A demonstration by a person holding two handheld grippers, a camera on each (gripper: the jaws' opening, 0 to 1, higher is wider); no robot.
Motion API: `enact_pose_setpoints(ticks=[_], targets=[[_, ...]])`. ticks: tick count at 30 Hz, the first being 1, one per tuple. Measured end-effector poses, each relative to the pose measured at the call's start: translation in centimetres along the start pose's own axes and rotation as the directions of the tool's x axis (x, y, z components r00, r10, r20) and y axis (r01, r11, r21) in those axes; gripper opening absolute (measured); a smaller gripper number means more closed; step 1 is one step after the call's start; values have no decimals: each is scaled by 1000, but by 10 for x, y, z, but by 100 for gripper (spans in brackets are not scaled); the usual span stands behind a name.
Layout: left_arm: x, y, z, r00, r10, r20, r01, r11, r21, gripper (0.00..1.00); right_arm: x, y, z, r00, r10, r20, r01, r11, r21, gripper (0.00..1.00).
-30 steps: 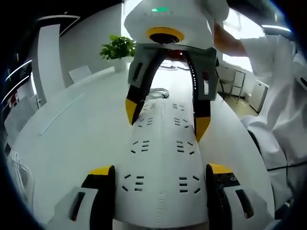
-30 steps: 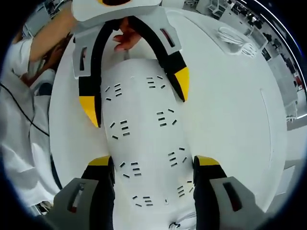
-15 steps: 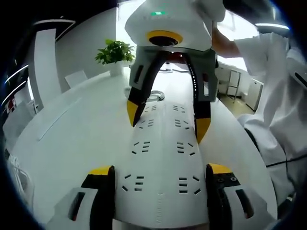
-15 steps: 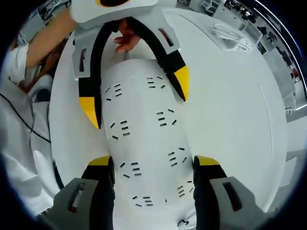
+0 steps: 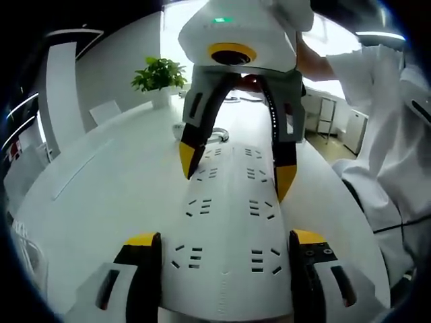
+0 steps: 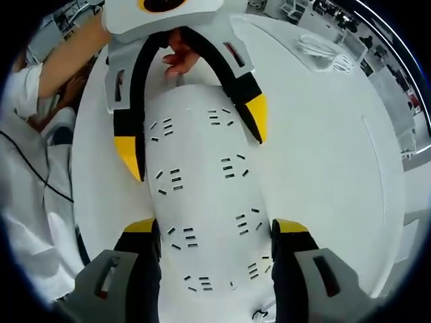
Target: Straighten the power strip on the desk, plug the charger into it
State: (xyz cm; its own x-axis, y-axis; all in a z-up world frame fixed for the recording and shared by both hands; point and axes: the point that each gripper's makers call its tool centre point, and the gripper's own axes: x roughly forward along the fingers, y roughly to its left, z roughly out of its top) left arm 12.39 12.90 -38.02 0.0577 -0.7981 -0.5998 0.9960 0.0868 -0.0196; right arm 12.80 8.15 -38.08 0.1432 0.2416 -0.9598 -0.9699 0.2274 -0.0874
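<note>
A long white power strip (image 5: 229, 202) lies lengthwise on the white table (image 5: 101, 182). My left gripper (image 5: 223, 239) clamps its near end, a yellow-tipped jaw pressed against each long side. At the far end my right gripper (image 5: 236, 168) straddles the strip the same way. In the right gripper view the power strip (image 6: 202, 188) runs up from my right gripper (image 6: 215, 225) to my left gripper (image 6: 192, 131). A coiled white charger cable (image 6: 326, 54) rests on the table, apart from the strip.
A potted green plant (image 5: 160, 74) stands at the table's far end. A person in white sleeves (image 5: 397, 134) stands along the table's edge, a hand (image 6: 178, 57) behind the left gripper. Bare table (image 6: 323, 168) spreads on the strip's other side.
Both grippers keep their hold on the strip. The views have shifted a little, and the strip sits slightly straighter between the jaws.
</note>
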Motion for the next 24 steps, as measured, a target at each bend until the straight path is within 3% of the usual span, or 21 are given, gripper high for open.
enact_pose_setpoints(ticks=[24], targets=[[0, 6, 1, 1000, 1, 9, -1, 1000, -1, 78, 0, 1, 6, 996, 23, 89, -18, 998, -63, 65]])
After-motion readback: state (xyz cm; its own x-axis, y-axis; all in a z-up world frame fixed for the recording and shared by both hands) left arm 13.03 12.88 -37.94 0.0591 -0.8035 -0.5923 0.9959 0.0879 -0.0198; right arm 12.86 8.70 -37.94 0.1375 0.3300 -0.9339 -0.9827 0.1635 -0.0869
